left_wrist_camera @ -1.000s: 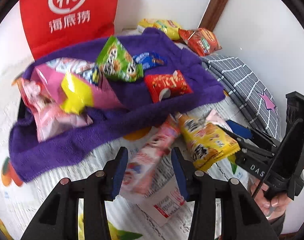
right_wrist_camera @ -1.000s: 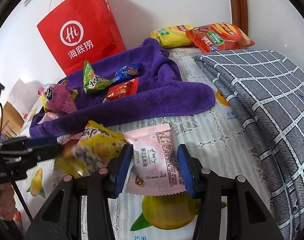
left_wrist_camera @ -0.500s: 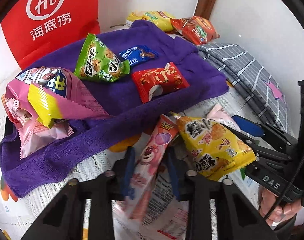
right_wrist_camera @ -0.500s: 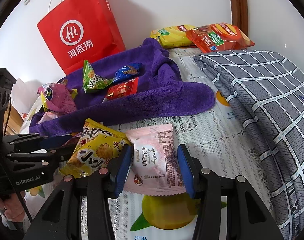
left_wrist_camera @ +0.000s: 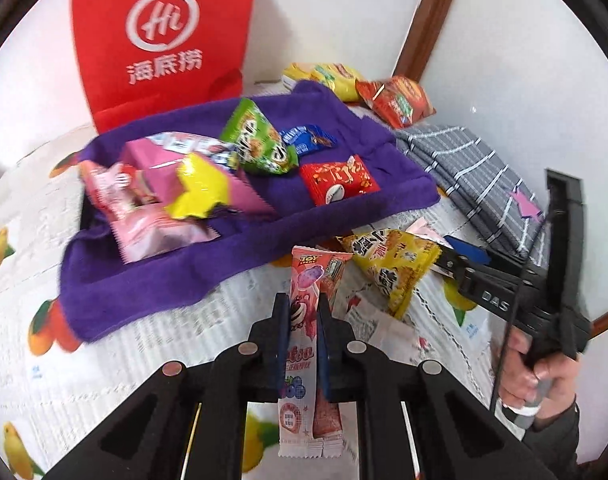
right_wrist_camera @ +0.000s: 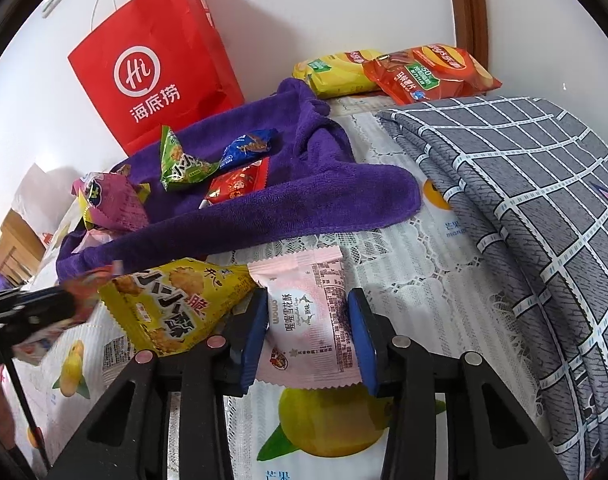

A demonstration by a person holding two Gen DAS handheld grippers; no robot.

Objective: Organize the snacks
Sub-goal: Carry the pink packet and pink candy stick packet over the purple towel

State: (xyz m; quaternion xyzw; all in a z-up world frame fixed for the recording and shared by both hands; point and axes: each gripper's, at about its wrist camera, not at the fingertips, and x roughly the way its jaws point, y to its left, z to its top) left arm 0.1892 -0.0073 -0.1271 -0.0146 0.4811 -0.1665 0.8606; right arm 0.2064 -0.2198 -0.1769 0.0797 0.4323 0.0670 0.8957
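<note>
My left gripper [left_wrist_camera: 300,316] is shut on a long pink Toy Story candy packet [left_wrist_camera: 309,280] and holds it above the tablecloth. My right gripper [right_wrist_camera: 307,312] is open around a pale pink snack packet [right_wrist_camera: 309,316] that lies flat on the cloth; the fingers stand at its sides. A yellow snack bag [right_wrist_camera: 172,304] lies just left of it and also shows in the left wrist view [left_wrist_camera: 391,260]. A purple towel [left_wrist_camera: 232,248] holds several snacks: a green bag [left_wrist_camera: 258,144], a red packet [left_wrist_camera: 337,180], a blue packet [left_wrist_camera: 307,138] and pink bags [left_wrist_camera: 160,200].
A red paper bag [right_wrist_camera: 156,64] stands against the wall behind the towel. Yellow [right_wrist_camera: 335,72] and red [right_wrist_camera: 427,72] chip bags lie at the back. A folded grey checked cloth [right_wrist_camera: 523,200] fills the right side. The fruit-print tablecloth [right_wrist_camera: 383,240] covers the surface.
My left gripper closed on the long pink candy packet and lifted it off the cloth. The right gripper stayed open around the pale pink packet.
</note>
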